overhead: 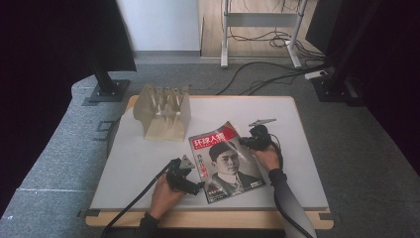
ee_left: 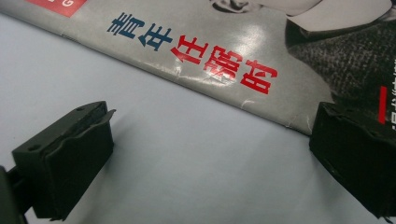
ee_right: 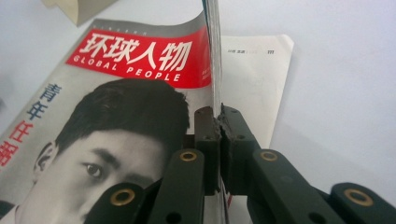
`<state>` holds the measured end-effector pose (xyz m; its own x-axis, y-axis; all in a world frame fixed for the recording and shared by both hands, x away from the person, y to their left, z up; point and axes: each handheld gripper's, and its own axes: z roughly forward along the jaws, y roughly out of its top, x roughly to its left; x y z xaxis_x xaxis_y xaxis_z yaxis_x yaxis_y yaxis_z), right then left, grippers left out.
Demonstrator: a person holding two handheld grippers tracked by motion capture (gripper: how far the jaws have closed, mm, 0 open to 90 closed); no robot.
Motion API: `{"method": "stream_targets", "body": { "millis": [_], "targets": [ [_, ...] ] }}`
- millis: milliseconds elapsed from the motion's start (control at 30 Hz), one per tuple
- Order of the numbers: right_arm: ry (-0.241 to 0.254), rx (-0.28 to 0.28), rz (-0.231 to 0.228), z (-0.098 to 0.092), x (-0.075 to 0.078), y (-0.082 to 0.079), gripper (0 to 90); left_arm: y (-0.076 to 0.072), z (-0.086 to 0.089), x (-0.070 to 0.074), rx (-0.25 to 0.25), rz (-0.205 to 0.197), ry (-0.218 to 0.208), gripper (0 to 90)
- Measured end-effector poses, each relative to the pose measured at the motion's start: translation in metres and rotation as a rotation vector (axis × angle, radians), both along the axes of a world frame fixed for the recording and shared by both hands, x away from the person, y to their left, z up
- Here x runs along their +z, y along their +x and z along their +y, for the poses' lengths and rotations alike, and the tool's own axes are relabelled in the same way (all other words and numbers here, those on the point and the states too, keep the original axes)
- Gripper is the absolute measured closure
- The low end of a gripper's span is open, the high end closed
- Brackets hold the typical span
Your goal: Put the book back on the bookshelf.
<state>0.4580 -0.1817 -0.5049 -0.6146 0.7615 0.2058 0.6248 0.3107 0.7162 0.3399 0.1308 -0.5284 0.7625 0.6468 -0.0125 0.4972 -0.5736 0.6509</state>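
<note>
On the bench [overhead: 148, 163], the right tool [ee_right: 218, 122] pinches the magazine [overhead: 225, 161] cover's lifted right edge, while the left tool [ee_left: 210, 154] rests spread beside its left edge.

High view looks down; both gripper views closely share the magazine [overhead: 225, 161]

1. A magazine [overhead: 225, 161] is laid near the table's [overhead: 297, 148] middle.
2. A slotted rack [overhead: 163, 111] is stood behind the magazine, to its left.
3. The left gripper [overhead: 198, 187] is placed at the magazine's left edge.
4. The right gripper [overhead: 243, 143] is placed at the magazine's right edge.
</note>
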Motion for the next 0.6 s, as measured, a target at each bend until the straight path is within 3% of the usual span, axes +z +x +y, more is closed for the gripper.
{"method": "stream_targets", "body": {
  "millis": [300, 600],
  "targets": [
    [-0.203, 0.029, -0.089, 0.024, 0.021, -0.015, 86.6, 0.0, 0.0, 0.0, 0.001, -0.002, 0.0, 0.0],
    [-0.275, 0.064, -0.172, 0.039, 0.042, -0.034, 86.8, 0.0, 0.0, 0.0, -0.003, 0.001, 0.002, 0.0]
  ]
}}
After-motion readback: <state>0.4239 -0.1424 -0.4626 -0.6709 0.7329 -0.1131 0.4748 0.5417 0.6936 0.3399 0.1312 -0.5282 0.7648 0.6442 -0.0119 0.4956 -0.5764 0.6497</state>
